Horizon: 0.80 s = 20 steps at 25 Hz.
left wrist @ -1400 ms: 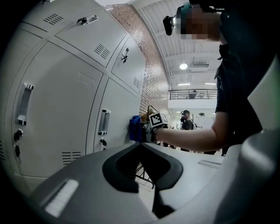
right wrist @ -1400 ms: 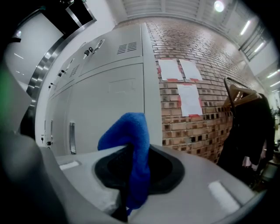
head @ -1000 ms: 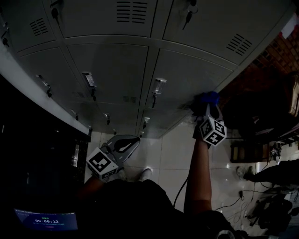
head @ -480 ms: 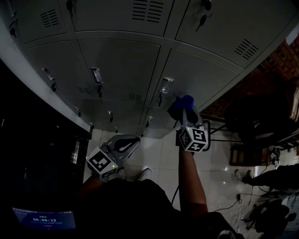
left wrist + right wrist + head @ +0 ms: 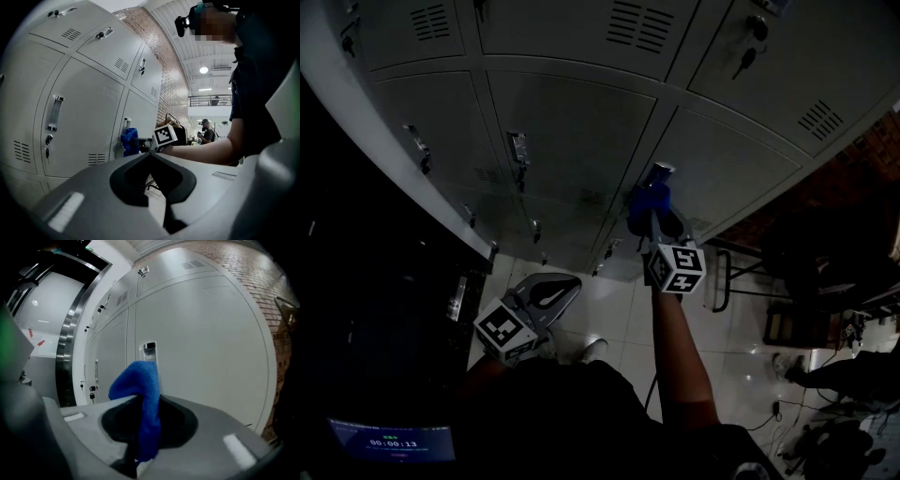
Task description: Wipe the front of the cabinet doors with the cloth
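Head view: over the last second the right gripper [image 5: 652, 214] has been carried leftward across the lower right cabinet door [image 5: 741, 159], from that door's right edge to a spot just beside its handle [image 5: 662, 170]. The blue cloth [image 5: 643, 194] is pinched between the right jaws, as is confirmed in the right gripper view, where the cloth [image 5: 144, 399] stands up from the closed jaws with the handle [image 5: 149, 350] just above it. The cloth appears to be pressed against the door, though actual contact cannot be told for certain. One sweep across this door is judged to be nearly finished, and the other doors are yet to be wiped.

The left gripper [image 5: 546, 292] is held low over the floor [image 5: 619, 309], well apart from the doors, with its jaws together and nothing between them.

The cabinet compartments are all shut, so their contents are hidden. Keys [image 5: 748, 58] are seen hanging in the lock of an upper door.
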Available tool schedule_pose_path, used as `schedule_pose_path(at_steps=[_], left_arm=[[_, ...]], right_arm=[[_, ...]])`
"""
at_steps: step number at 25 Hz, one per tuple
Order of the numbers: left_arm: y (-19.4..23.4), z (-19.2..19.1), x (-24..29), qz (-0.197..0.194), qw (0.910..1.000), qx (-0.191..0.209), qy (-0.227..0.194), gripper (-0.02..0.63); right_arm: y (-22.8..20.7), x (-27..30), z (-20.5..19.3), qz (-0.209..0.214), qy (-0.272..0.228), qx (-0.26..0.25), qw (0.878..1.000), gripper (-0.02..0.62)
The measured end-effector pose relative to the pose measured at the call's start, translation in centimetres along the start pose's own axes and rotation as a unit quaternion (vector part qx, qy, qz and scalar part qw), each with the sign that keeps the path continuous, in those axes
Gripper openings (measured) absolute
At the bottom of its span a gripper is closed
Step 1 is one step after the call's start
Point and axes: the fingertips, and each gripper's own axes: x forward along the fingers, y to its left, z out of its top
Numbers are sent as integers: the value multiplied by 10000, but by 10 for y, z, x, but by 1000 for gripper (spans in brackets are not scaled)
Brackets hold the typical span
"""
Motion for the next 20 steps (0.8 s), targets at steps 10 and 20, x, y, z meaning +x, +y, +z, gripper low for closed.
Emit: schedule_pose_path(at_steps=[10,20], left_arm=[[6,1,0,64,9998,-162,-54,0],[-8,-1,25,-191,9997,-155,22,0]], right_arm=[[-36,1,-15,-371,155,64,9992,67],[-104,-32,-35,-1059,296,232,9937,67]])
